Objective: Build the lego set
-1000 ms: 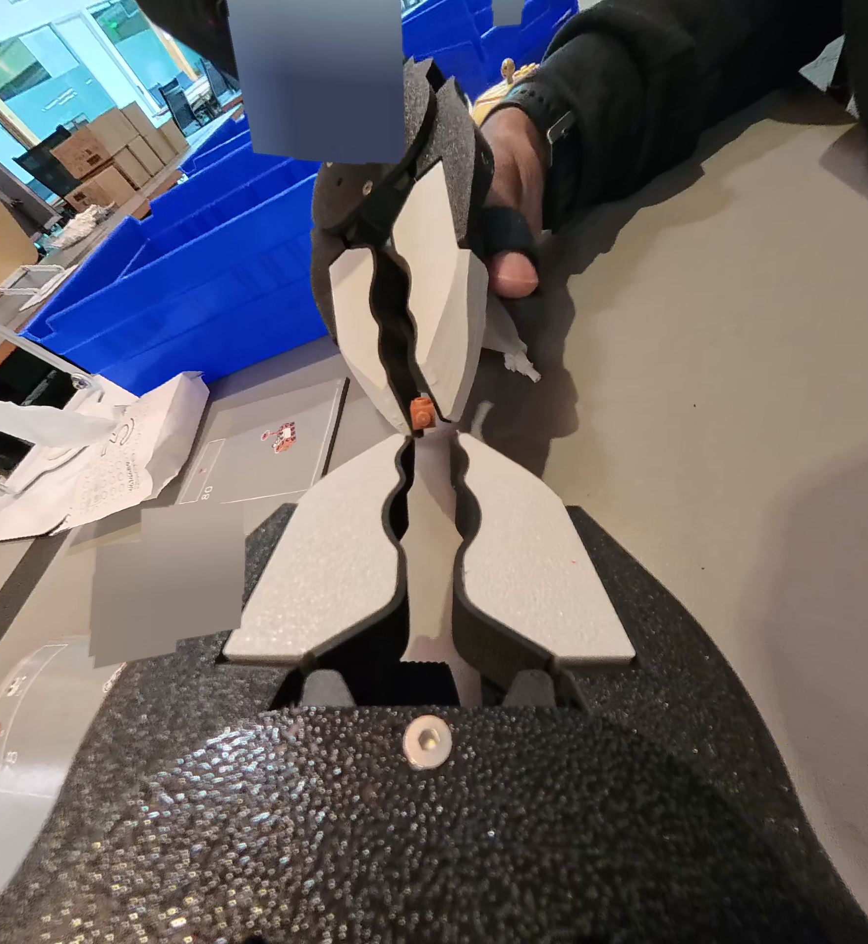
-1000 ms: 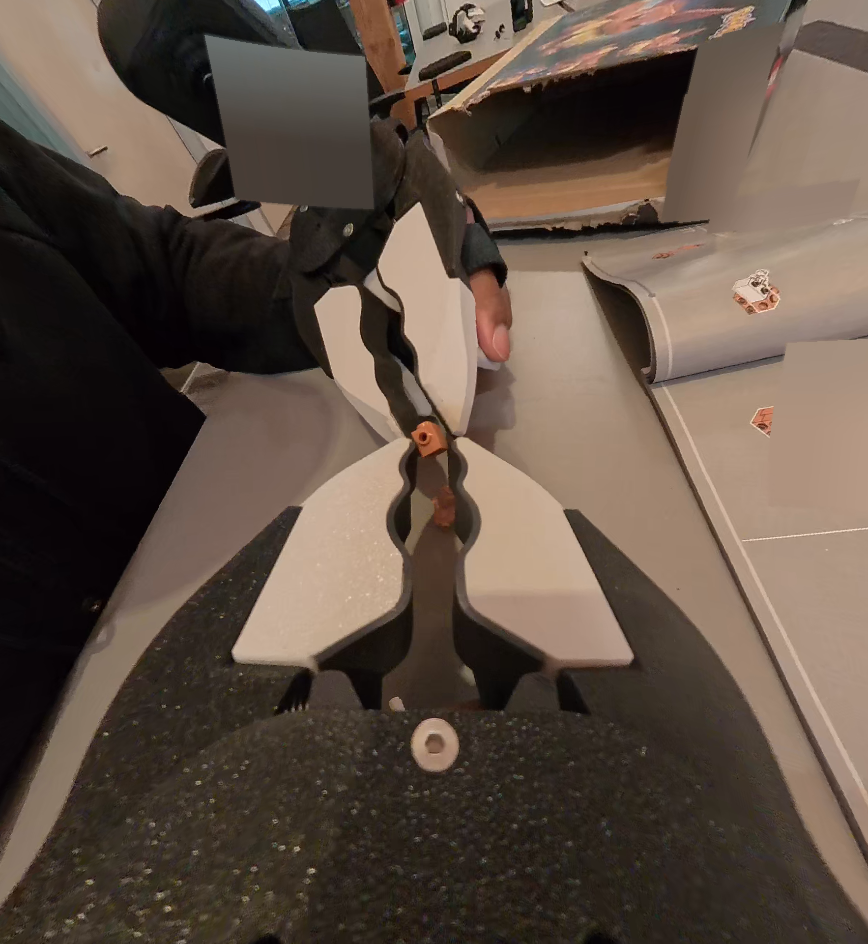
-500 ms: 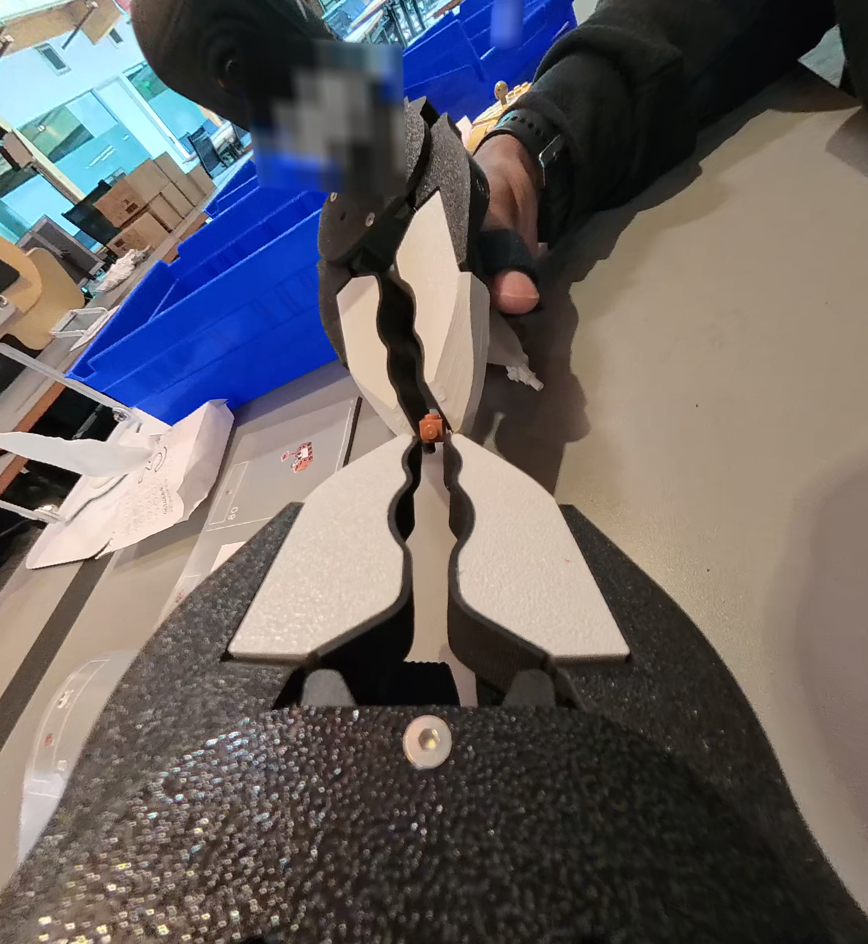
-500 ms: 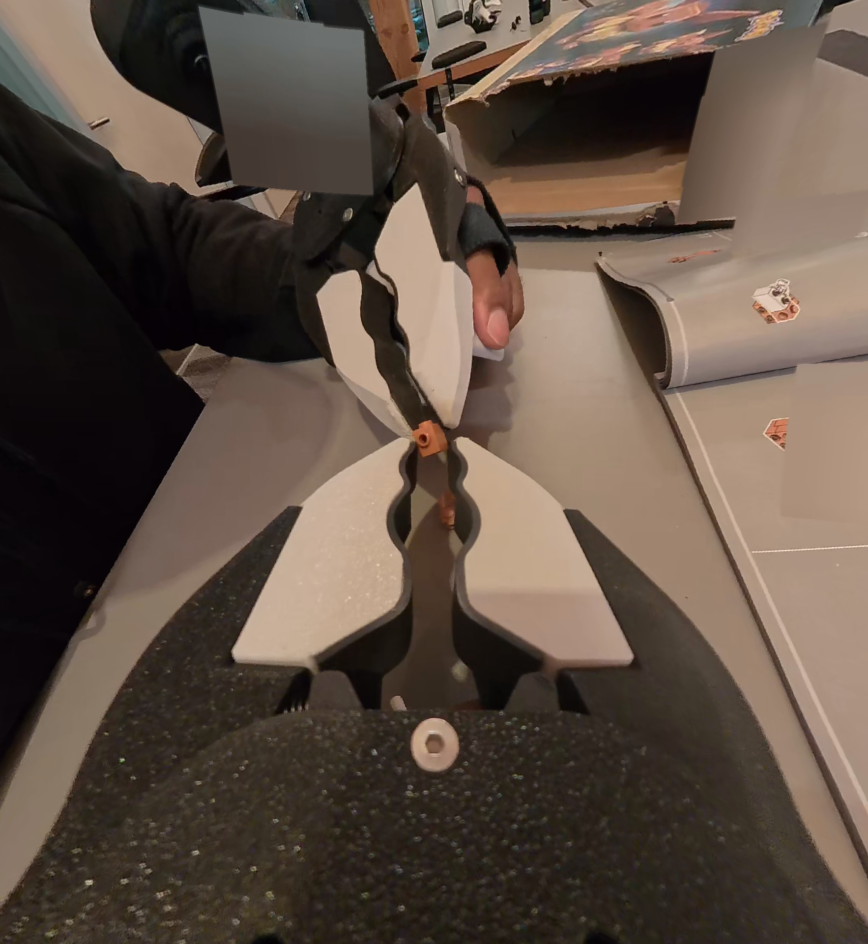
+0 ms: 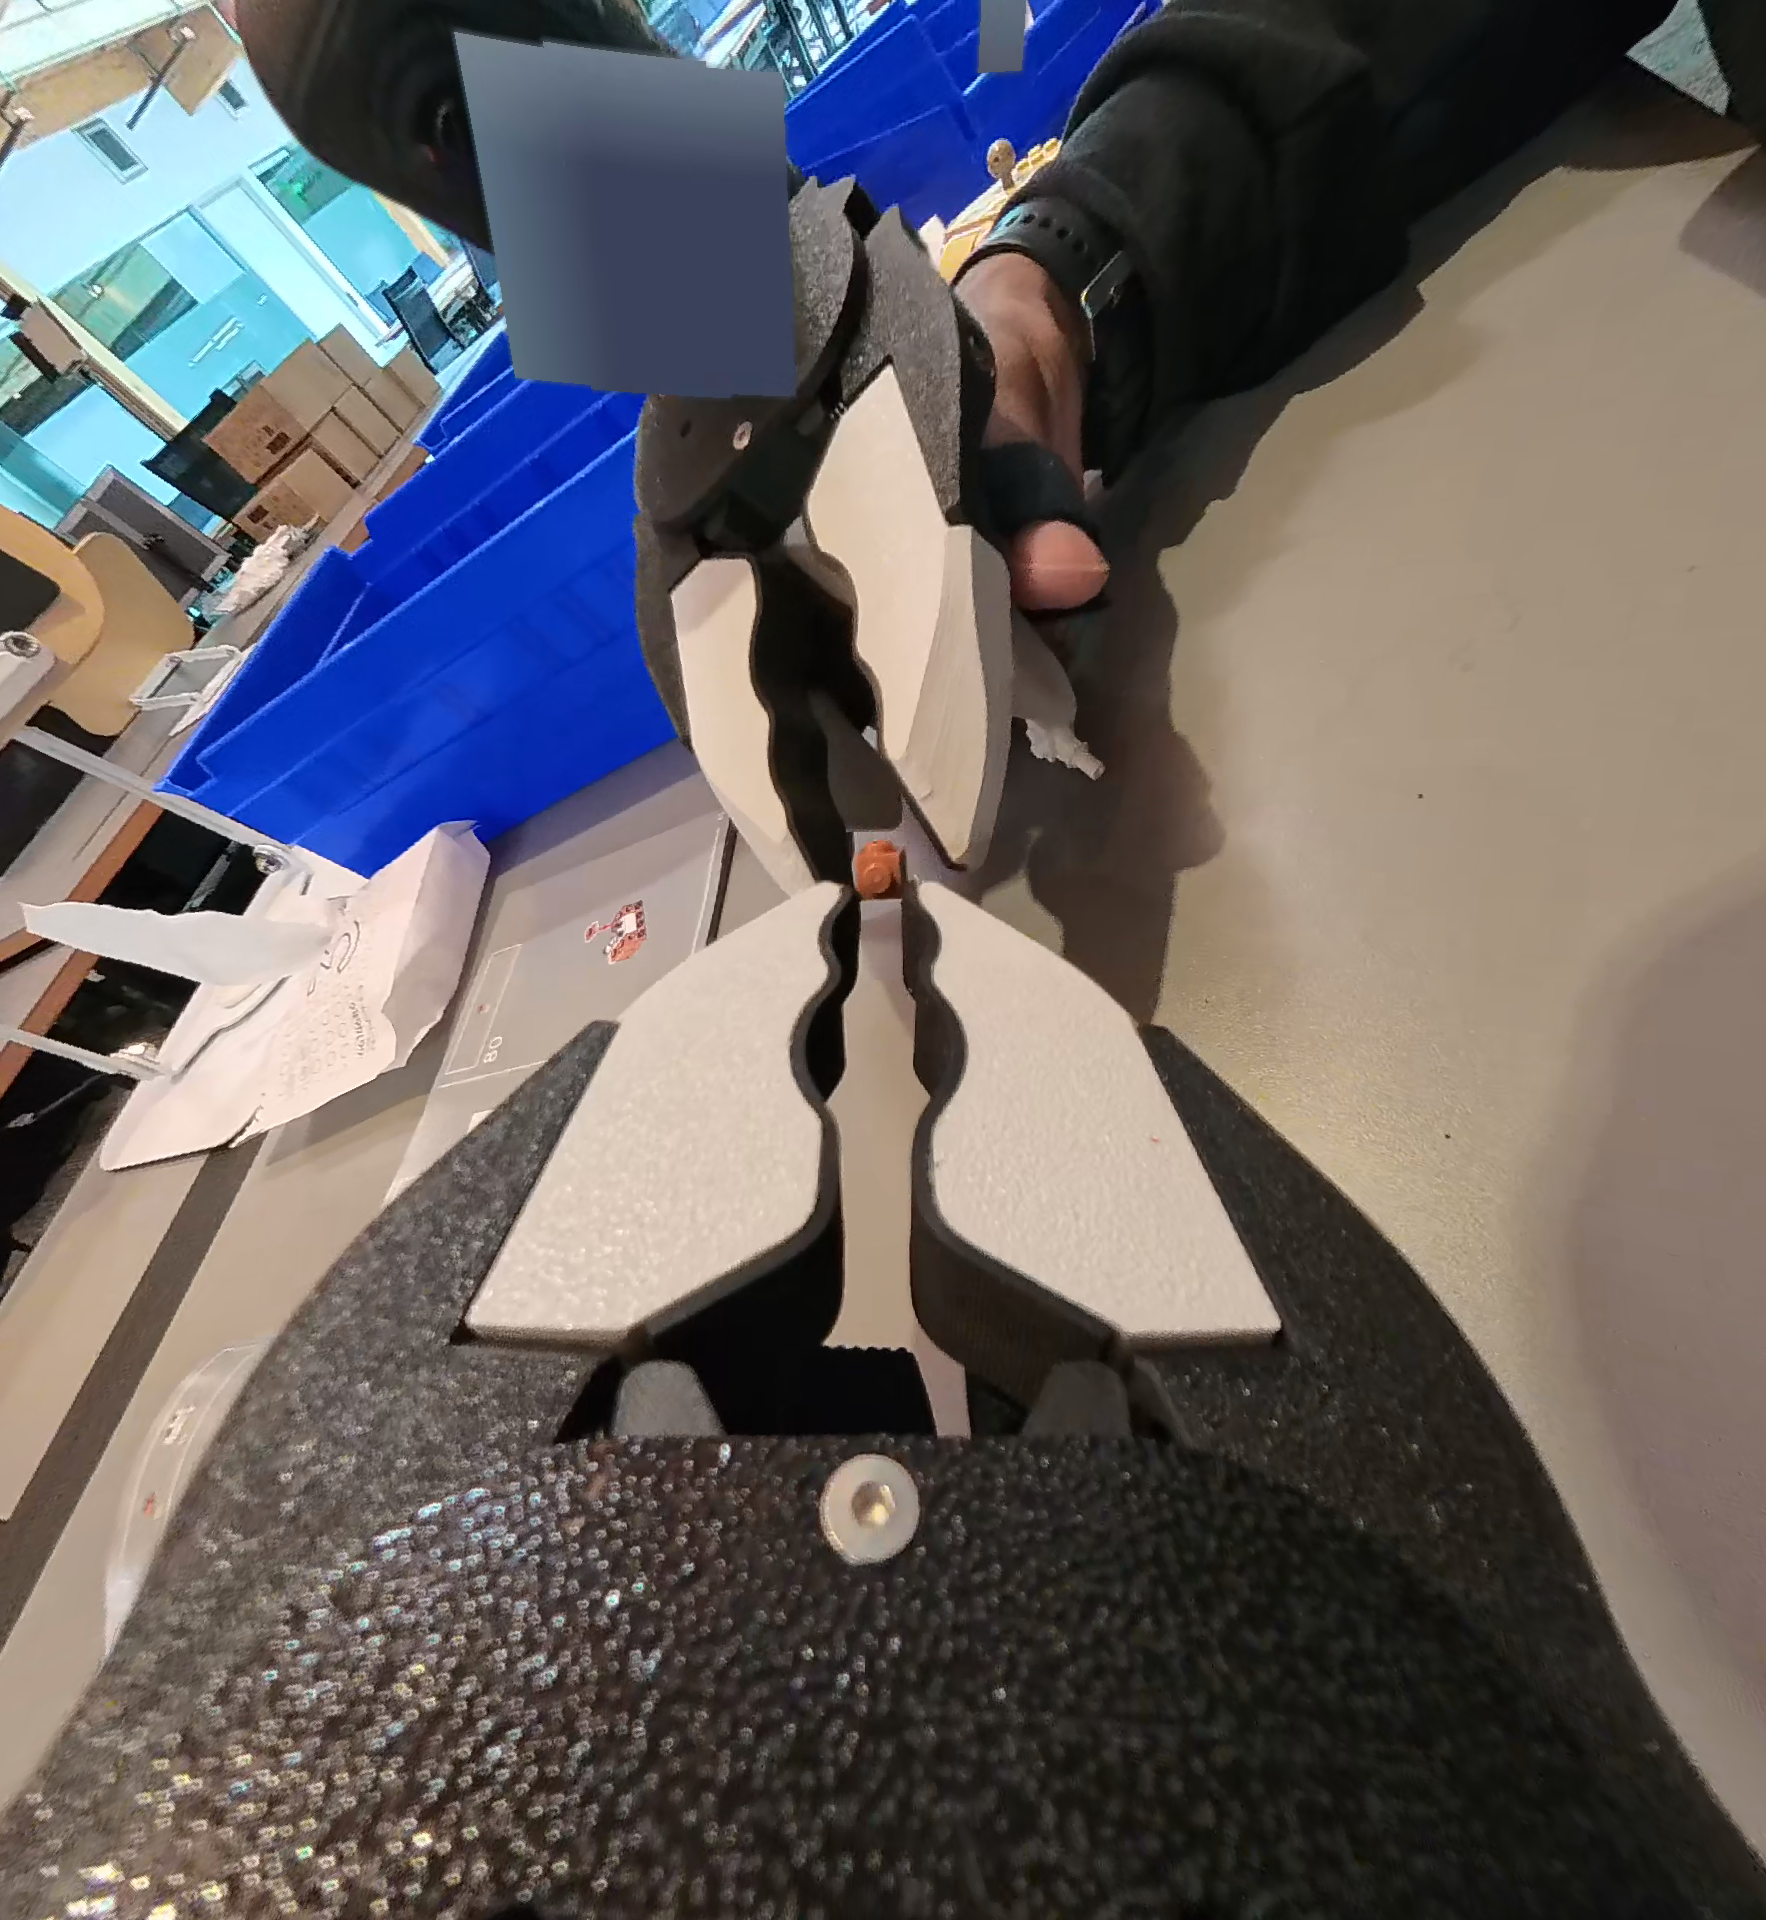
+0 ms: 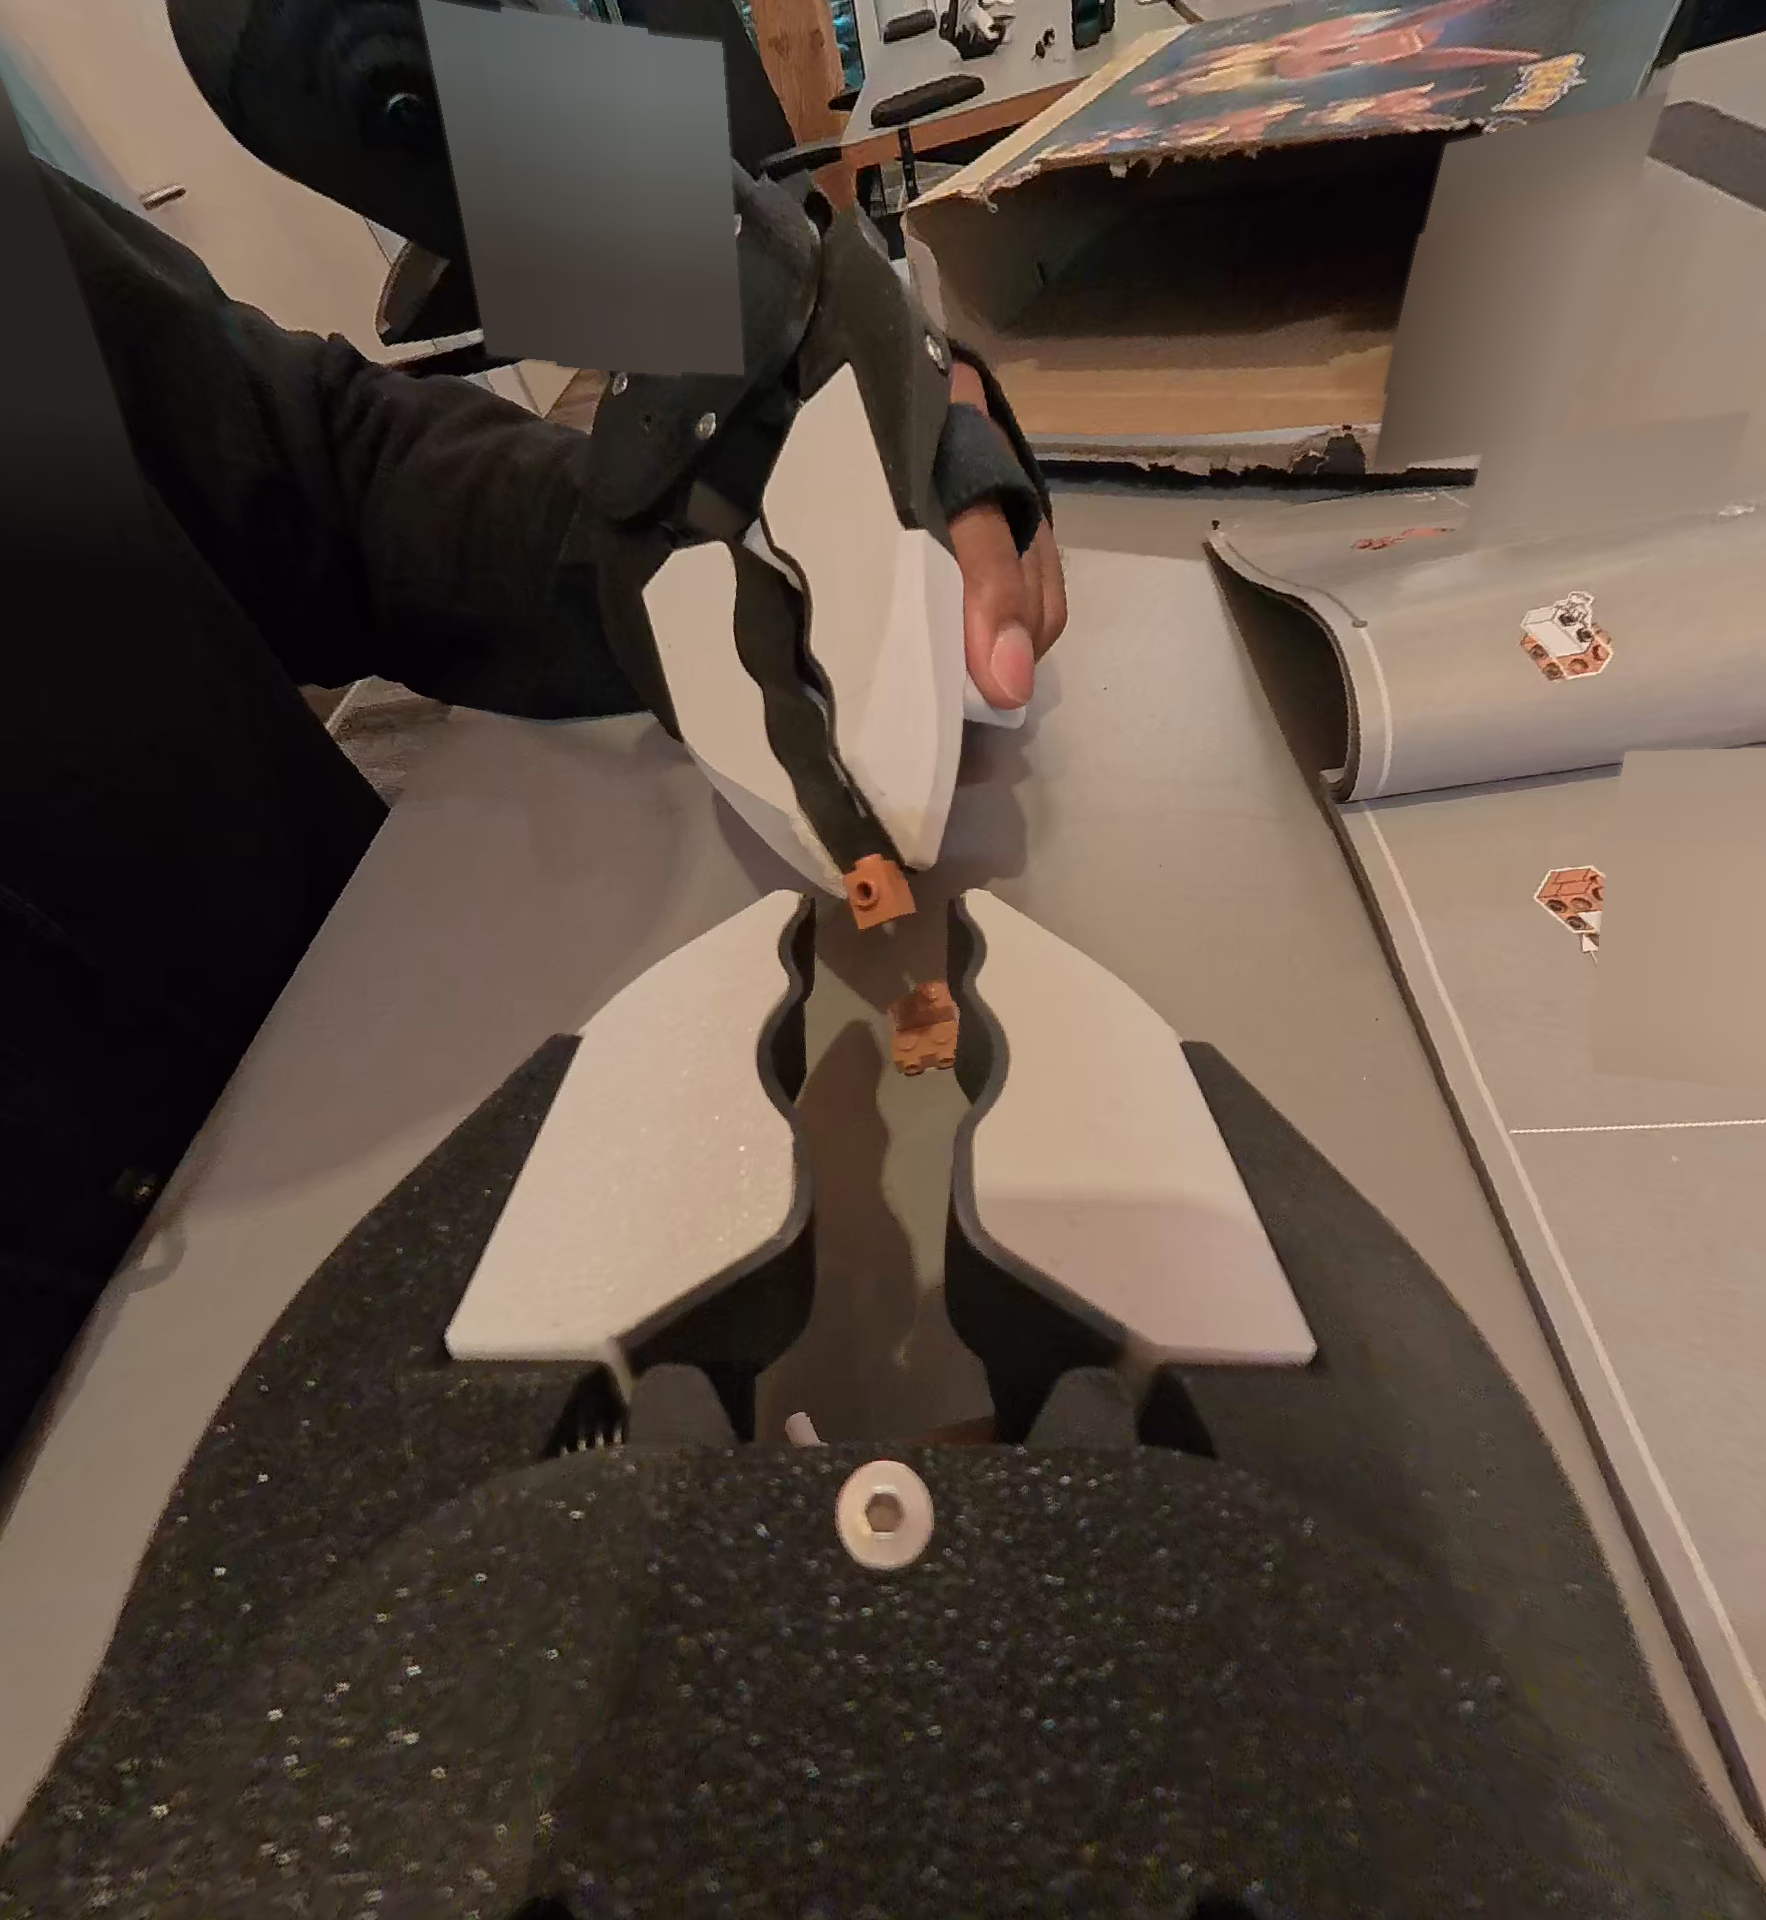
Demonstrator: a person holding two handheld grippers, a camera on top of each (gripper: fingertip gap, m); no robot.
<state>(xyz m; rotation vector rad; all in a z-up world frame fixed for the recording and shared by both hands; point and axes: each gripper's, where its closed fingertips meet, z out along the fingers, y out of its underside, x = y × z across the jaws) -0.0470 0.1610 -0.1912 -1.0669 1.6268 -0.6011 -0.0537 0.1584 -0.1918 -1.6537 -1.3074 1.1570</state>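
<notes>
A small orange brick (image 5: 877,869) sits pinched between the tips of my left gripper (image 5: 877,900), which is shut on it. The right wrist view shows the same brick (image 6: 877,896) at the left gripper's tips (image 6: 874,868), held above the table. My right gripper (image 6: 884,902) is open. Its fingers (image 6: 1055,1039) stand apart on both sides of the brick and do not touch it. A second small orange-brown brick piece (image 6: 926,1031) lies on the grey table (image 6: 1118,831) below, between the right gripper's fingers. The two grippers face each other tip to tip.
Blue bins (image 5: 422,665) and a white paper bag (image 5: 287,997) are at the left. An open instruction booklet (image 6: 1585,665) and a torn cardboard box (image 6: 1222,312) are at the right. The person's hands (image 6: 1004,623) and dark sleeves hold both grippers. Less than 4 cm separates the two grippers' tips.
My right gripper's jaws have opened and let go of the orange brick. My left gripper has closed on it and now holds it alone.
</notes>
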